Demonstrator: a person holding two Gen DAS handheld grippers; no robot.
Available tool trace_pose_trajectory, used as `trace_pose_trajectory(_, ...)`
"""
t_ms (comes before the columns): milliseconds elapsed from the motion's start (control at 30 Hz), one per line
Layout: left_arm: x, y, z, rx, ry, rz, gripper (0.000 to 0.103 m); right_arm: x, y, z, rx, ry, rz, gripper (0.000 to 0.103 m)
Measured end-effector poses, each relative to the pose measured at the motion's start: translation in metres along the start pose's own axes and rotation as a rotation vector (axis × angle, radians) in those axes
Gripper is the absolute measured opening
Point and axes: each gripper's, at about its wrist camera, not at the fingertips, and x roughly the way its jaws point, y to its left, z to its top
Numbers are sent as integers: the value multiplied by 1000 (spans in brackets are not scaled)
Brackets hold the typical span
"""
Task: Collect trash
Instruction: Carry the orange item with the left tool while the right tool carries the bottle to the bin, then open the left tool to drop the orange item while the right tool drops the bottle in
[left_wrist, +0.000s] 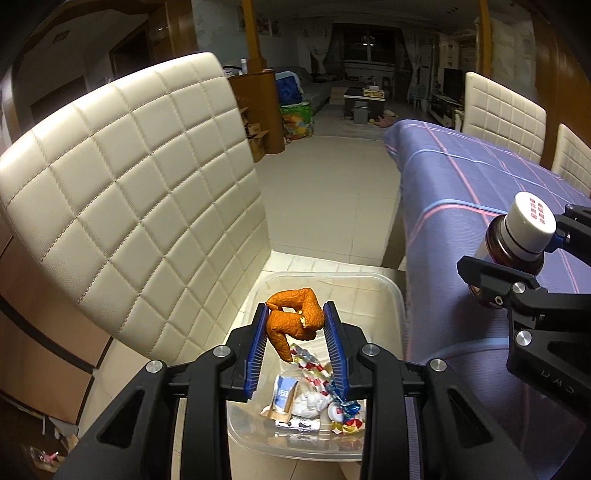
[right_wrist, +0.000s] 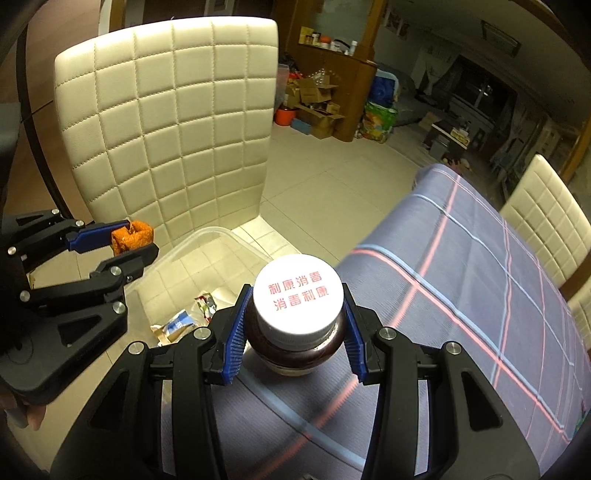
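Left gripper (left_wrist: 295, 321) clamps a curled piece of orange peel (left_wrist: 293, 325) between its blue pads, narrow gap, held in the air above a clear plastic bin (left_wrist: 391, 291). The bin stands on the tiled floor (left_wrist: 332, 192), between a cream quilted chair (left_wrist: 129, 177) and the hanging edge of the table's purple checked cloth (left_wrist: 480, 177). At the bin's near end lie crumpled wrappers (left_wrist: 314, 398): a blue-and-white sachet, red-and-white foil, some white paper.

Right gripper (right_wrist: 295, 328) grips a brown bottle (right_wrist: 295, 350) with a white cap (right_wrist: 298, 299), pads pressed on the shoulders below the cap. Red characters printed on the cap. The bottle hangs over the cloth's near edge, just beside the bin's rim. The two grippers are near each other, not touching.
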Motion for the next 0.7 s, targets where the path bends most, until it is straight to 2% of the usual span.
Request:
trace_pose_trajectory(167, 9, 10, 1, -22, 10, -7, 31, 10, 7, 13, -3, 0, -1, 46)
trace_pose_trajectory(200, 11, 12, 1, -27, 13, -8, 34, 11, 8, 15, -5, -2, -2, 46)
trace_pose_trajectory(233, 14, 13, 1, -32, 20, -5, 40, 12, 9, 17, -6, -4, -3, 46)
trace_pose_trajectory(267, 13, 13, 0, -38, 23, -2, 62, 12, 10, 20, -7, -9, -4, 46)
trace_pose_trajectory(333, 11, 18, 0, -65, 4, 5, 82, 13, 11, 25, -3, -14, -3, 46)
trace_pose_trajectory(467, 12, 26, 1, -81, -12, 57, 83, 14, 13, 31, 3, -28, 1, 47)
trace_pose_trajectory(600, 15, 37, 0, -120, 8, 56, 83, 13, 18, 32, -7, -32, 6, 48)
trace_pose_trajectory(667, 16, 39, -2, -129, 15, 52, 83, 12, 19, 31, -7, -35, 4, 64)
trace_pose_trajectory(700, 16, 40, -3, -130, 17, 51, 83, 11, 19, 31, -5, -43, 2, 67)
